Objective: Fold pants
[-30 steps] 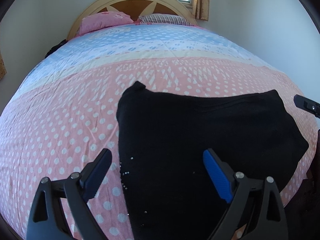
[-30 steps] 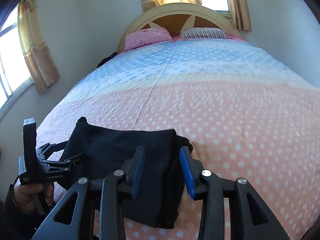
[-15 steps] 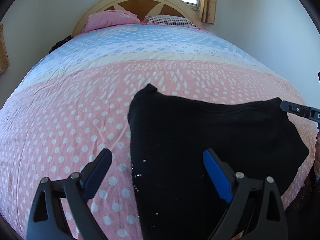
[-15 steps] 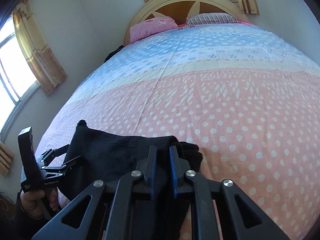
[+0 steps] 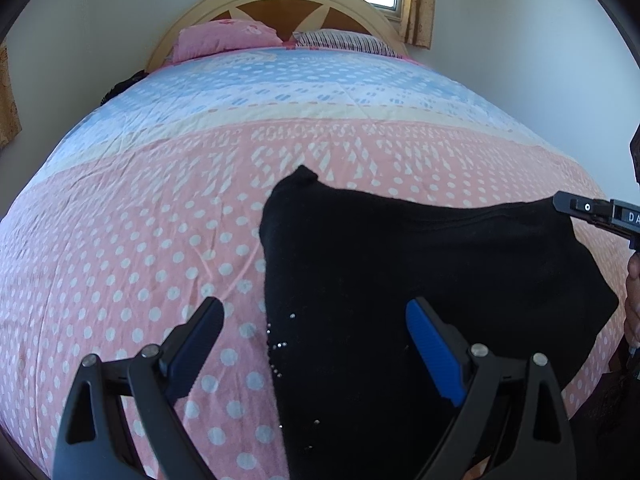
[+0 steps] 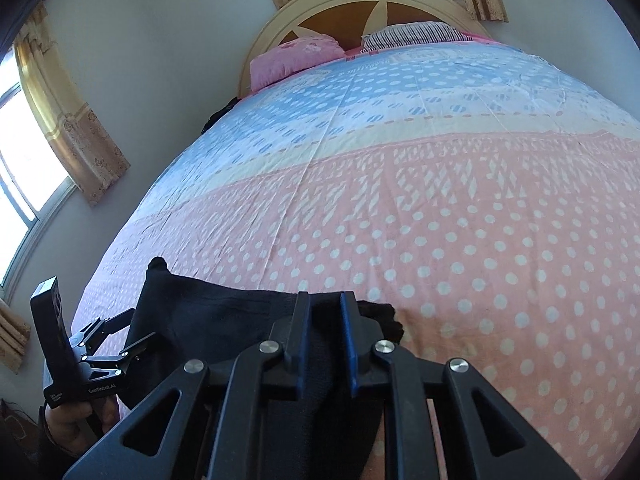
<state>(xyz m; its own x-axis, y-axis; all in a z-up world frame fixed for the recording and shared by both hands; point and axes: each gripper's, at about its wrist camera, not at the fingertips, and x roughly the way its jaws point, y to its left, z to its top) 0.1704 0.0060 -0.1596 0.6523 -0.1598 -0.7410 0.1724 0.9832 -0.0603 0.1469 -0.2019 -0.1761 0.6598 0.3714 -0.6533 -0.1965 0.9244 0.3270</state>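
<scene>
Pants fold, on bed
Right hand-held gripper (image 6: 325, 334) clamped on black pants (image 6: 224, 320) edge; left hand-held gripper (image 5: 314, 334) released, jaws wide above pants.

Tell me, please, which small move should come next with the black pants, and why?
Probably close the left gripper on the near-left edge of the pants: its jaws stand wide open over that edge, while the right gripper already pinches the opposite end.

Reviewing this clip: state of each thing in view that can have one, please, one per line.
black pants: partly folded, flat on the bed near its foot edge.
left gripper: jaws wide open, nothing between them, above the pants' left edge.
right gripper: jaws nearly shut on the pants' right edge.
bedspread: spread smooth.
curtains: drawn aside.
</scene>
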